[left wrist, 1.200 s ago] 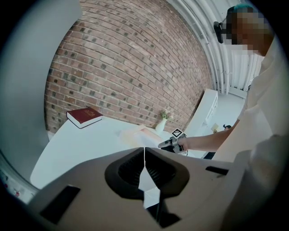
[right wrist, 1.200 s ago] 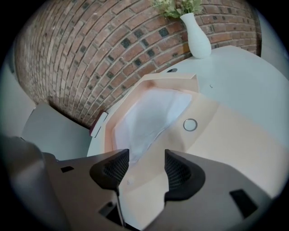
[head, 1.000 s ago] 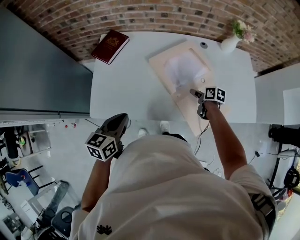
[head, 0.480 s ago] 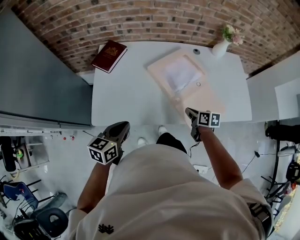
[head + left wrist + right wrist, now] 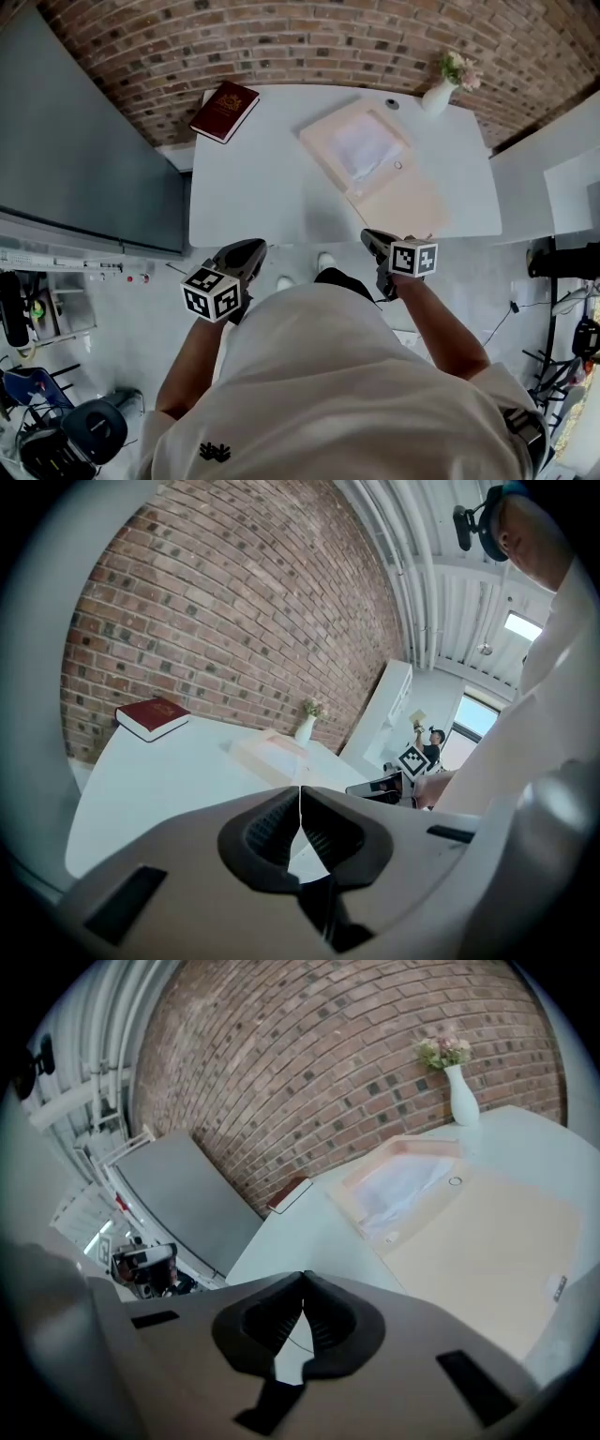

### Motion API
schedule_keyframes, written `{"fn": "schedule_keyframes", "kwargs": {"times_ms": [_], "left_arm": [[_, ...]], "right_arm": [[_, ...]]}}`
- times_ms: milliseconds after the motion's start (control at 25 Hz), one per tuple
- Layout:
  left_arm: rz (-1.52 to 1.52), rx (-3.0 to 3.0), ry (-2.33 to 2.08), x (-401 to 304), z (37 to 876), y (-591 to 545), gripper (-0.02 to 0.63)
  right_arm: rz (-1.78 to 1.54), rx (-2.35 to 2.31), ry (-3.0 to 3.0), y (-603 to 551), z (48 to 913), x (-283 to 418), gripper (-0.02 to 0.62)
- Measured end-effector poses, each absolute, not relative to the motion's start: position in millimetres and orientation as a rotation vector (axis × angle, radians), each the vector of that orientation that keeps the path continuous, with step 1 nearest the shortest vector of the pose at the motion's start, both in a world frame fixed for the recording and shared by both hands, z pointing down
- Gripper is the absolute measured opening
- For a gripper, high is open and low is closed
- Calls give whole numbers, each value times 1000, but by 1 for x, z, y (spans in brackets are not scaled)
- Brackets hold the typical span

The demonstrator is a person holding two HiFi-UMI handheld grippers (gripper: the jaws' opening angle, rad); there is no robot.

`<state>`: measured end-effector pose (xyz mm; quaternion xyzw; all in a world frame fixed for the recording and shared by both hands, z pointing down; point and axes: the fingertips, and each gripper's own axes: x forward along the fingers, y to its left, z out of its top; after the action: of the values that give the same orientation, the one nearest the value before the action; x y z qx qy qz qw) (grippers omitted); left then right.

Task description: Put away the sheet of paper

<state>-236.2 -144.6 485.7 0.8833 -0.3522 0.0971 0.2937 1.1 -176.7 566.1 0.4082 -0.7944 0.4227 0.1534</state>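
"Head view first?"

"Your left gripper (image 5: 251, 249) and right gripper (image 5: 367, 236) hover at the near edge of the smooth white table (image 5: 262, 187). The sheet (image 5: 361, 147) is wrinkled and whitish. It lies well ahead of your right fingers, in the flat beige folder (image 5: 412, 202)."

"Left gripper view?"

"Ribbed black pads pressed together on nothing, with a red hardback book (image 5: 153, 717) far ahead-left."

"Right gripper view?"

"Pads shut and empty. The matte folder is ahead-right, with a slim white vase (image 5: 463, 1096) beyond it."
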Motion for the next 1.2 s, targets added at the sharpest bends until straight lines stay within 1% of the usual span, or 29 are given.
{"fn": "schedule_keyframes", "kwargs": {"times_ms": [160,520,1200], "left_arm": [[228,2323,-982,-255,489,-136,25],[169,2273,-1050,-286,497,-122,25],[238,2262,-1017,-279,512,-125,25]], "right_arm": [[1093,1071,-2281,-167,564,-21,28],[1012,971,-2306,-170,558,-57,28],[974,986,-2312,-168,559,-55,28]]}}
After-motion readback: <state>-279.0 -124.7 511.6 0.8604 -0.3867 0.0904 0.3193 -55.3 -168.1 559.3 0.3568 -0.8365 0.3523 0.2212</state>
